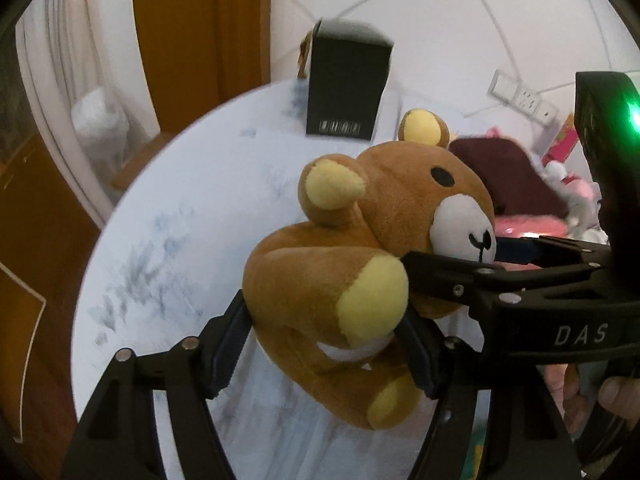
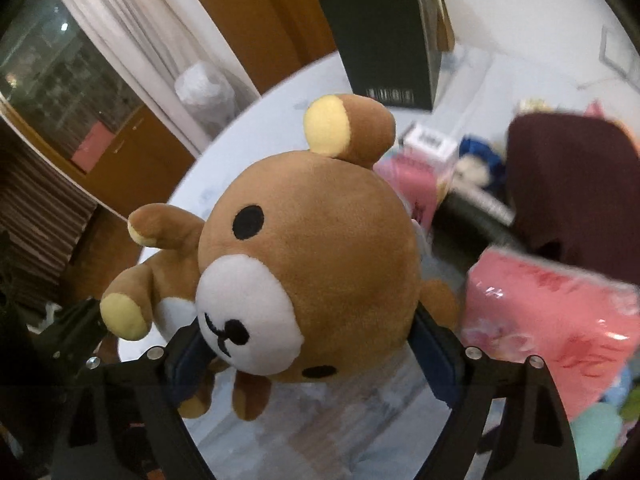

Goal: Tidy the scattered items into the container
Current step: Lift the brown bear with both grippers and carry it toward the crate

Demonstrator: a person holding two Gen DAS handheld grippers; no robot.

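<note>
Both tongs grip one brown teddy bear [image 2: 320, 256] held up over the round white table [image 1: 168, 248]: the left tongs [image 1: 324, 344] pinch its body and legs, the right tongs [image 2: 308, 356] squeeze its head from both sides. Toward the table's far edge stands a black box [image 1: 346, 88], with a pink packet [image 2: 552, 312] at the right edge.

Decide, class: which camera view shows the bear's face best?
The right wrist view: the bear's face fills the centre, both eyes, muzzle and nose visible. The left wrist view shows it sideways, one eye only, partly behind a gripper finger.
</note>
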